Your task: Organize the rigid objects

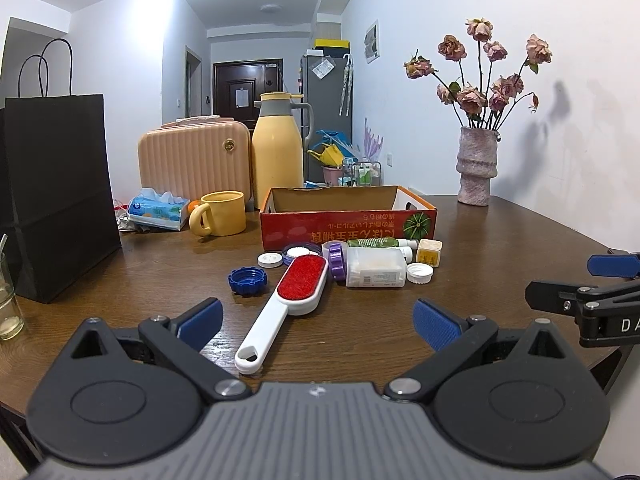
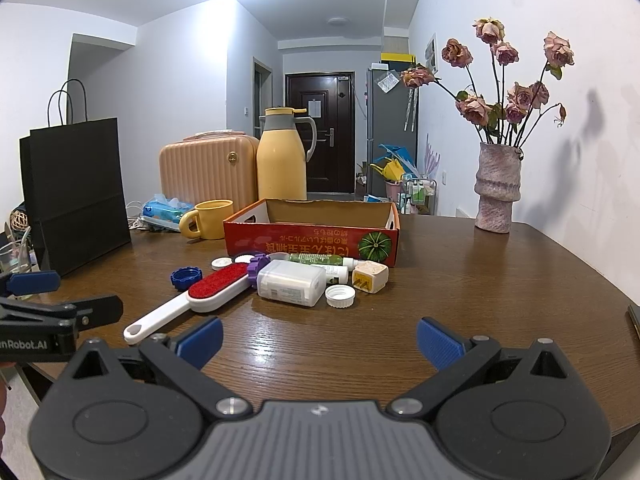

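Your left tongs (image 1: 318, 322) are spread wide and hold nothing, hovering low over the table (image 1: 500, 240); your right tongs (image 2: 319, 340) are just as wide and just as empty. The nearest piece is the lint brush (image 1: 289, 300), white-handled with a red pad. Its long axis runs on a diagonal: the handle end with the hanging hole points back toward you and a little left, the red head lies farther off toward the box (image 1: 348, 216). In the left wrist view that handle end sits between the blue pads, just ahead of them, so the left tongs are the nearer. From the right wrist view the brush lies well off to the left.

The rest of the pile sits just before the box's near wall: a blue cap (image 1: 247, 279), a clear plastic container (image 1: 375, 267) lying on its side, a white cap (image 1: 419, 273), a purple piece (image 1: 335, 260) and a small cream cube (image 1: 429, 252).

The box is open-topped and looks empty from here (its floor is hidden). Its red side carries East Asian print upside down beside a green pumpkin picture; I cannot read it. On the left gripper's arm, in the right view, you can read "nRobot.AI".
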Available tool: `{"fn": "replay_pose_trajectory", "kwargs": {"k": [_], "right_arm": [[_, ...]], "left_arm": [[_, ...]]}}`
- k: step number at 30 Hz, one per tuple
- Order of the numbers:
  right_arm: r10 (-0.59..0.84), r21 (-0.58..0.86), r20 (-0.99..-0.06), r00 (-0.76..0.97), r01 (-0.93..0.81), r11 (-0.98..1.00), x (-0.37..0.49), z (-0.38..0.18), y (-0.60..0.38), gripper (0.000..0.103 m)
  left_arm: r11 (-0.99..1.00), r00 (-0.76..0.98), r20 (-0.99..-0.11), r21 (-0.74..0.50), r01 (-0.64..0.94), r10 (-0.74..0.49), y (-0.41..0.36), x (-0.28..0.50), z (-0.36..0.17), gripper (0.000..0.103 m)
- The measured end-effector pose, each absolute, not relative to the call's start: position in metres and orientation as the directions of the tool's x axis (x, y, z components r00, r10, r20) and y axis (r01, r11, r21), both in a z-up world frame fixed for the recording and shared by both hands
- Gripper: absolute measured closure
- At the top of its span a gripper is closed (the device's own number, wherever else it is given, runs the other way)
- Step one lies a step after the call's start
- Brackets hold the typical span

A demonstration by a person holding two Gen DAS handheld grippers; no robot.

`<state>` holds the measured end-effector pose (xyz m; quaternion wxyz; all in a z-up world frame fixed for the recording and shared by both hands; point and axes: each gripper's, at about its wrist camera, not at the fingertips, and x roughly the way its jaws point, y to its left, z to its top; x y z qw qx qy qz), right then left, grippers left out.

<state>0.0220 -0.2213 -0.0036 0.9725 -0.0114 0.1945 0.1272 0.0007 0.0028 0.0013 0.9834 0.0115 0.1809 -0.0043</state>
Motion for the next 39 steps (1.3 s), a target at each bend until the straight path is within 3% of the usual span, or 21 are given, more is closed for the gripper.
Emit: {"fn": "replay_pose_trajectory", "kwargs": {"k": [39], "right_arm": [[0.241,0.026,-0.375,0.895,-0.250,0.968,0.0208,0.0018,-0.2229,0.000]], "left_arm": [[1.000,0.936,-0.351,0.020,0.010,-0.003,0.0042,0.0008,0.0030,0.000]]}}
